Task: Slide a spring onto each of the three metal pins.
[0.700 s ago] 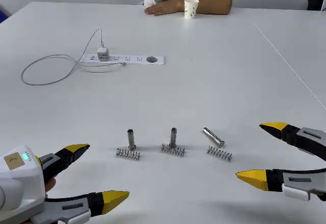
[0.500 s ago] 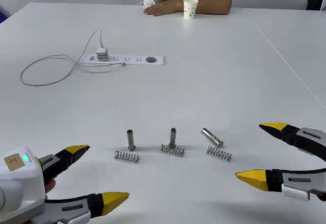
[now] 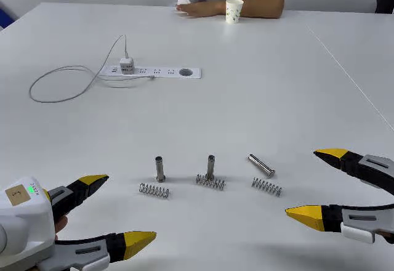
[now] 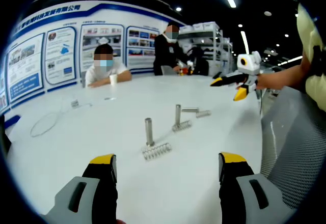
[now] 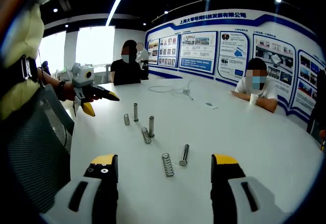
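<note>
Three metal pins sit in a row on the white table. The left pin (image 3: 159,167) and middle pin (image 3: 210,166) stand upright; the right pin (image 3: 261,165) lies on its side. A loose spring lies in front of each: left spring (image 3: 153,190), middle spring (image 3: 210,182), right spring (image 3: 266,186). My left gripper (image 3: 117,210) is open at the lower left, short of the left pin (image 4: 148,132) and its spring (image 4: 156,151). At the lower right my right gripper (image 3: 317,183) hangs open, facing the lying pin (image 5: 184,155) and its spring (image 5: 167,164). Both hold nothing.
A white power strip (image 3: 151,71) with a plugged charger and looping cable (image 3: 55,81) lies at the back left. A person rests folded arms at the far edge beside a paper cup (image 3: 233,10). A table seam (image 3: 351,80) runs along the right.
The head camera has shifted slightly; the pins, springs and both grippers stay where they were.
</note>
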Motion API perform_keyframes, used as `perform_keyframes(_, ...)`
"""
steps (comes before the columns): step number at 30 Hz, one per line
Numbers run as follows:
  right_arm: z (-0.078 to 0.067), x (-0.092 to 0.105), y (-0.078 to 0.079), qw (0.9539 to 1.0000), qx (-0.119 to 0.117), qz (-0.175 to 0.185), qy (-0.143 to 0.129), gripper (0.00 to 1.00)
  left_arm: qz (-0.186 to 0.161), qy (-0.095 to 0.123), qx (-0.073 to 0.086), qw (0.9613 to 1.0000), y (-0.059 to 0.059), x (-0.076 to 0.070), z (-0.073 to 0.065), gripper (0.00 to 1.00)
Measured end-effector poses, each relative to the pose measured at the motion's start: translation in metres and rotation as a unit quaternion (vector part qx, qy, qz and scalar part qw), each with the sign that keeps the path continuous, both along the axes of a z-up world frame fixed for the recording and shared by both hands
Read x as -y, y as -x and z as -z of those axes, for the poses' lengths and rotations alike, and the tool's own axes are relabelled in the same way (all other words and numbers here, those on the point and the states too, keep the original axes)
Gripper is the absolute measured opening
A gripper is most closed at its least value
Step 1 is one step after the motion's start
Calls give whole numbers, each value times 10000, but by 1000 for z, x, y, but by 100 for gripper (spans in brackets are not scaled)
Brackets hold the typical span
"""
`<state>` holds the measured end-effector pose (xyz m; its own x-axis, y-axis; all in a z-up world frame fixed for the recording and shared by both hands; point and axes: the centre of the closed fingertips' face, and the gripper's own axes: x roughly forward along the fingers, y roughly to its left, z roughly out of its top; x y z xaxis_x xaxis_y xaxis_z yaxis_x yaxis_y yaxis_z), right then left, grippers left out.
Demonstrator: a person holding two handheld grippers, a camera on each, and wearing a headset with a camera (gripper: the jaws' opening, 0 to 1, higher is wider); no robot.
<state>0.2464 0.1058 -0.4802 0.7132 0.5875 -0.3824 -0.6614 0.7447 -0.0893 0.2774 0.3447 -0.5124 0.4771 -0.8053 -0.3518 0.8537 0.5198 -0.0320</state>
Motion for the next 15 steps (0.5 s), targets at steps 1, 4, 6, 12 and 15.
perform_keyframes(1, 0, 0, 0, 10000, -3, 1, -5, 76, -8, -2, 0, 10000, 0, 0, 0, 84)
perform_keyframes(4, 1, 0, -2, 10000, -24, -12, -10, 76, -35, 6, -2, 10000, 0, -1, 0, 84)
perform_keyframes(6, 1, 0, -2, 10000, -28, -26, -6, 75, -43, 4, 1, 10000, 1, -1, 0, 84)
perform_keyframes(12, -1, -1, -6, 10000, -19, -72, 32, 75, -82, 11, 17, 10000, 0, -2, -1, 84)
perform_keyframes(15, -2, -2, -10, 9999, -44, -105, 75, 74, -92, 12, 19, 10000, 1, -3, -1, 83)
